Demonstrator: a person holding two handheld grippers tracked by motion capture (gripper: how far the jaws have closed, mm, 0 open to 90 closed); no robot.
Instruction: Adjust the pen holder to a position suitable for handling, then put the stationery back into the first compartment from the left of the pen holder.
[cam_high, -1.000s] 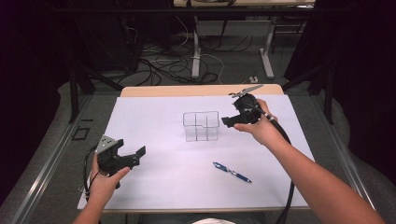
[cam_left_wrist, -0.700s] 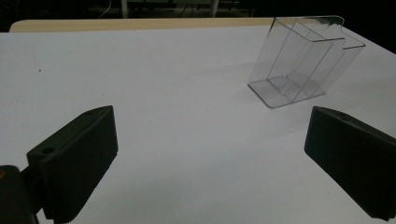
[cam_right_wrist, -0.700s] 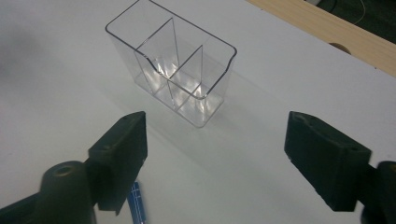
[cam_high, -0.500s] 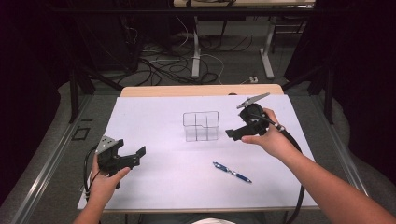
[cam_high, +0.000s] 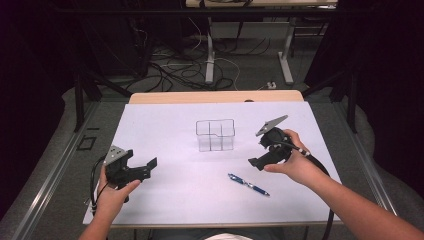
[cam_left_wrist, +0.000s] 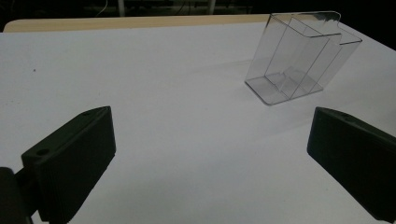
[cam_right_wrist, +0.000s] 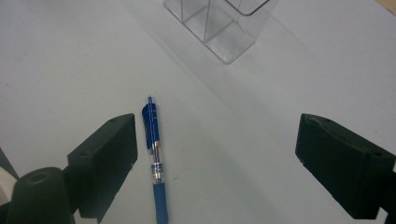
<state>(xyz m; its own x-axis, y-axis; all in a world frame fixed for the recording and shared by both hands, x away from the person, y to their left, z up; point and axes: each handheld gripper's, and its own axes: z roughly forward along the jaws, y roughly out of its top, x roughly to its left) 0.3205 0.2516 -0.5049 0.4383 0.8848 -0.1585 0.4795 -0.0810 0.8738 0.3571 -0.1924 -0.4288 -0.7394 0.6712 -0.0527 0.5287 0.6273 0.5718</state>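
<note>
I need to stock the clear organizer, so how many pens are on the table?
1. A blue pen lies flat on the white table cover, apart from the clear plastic compartment organizer.

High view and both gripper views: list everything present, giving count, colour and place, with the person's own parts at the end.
pen: one, blue, lying flat on the white surface, nearer the person than the organiser, just ahead of the right claw.
organiser: one, clear plastic with compartments, upright at mid-table, nothing seen in it.
table: one, white cover over a wooden top whose far edge shows.
cables: several, dark and white, on the floor beyond the table.
left claw: one, black, jaws wide apart, nothing between them, near left.
right claw: one, black, jaws have just been opening, nothing between them, pointing towards the pen.
</note>
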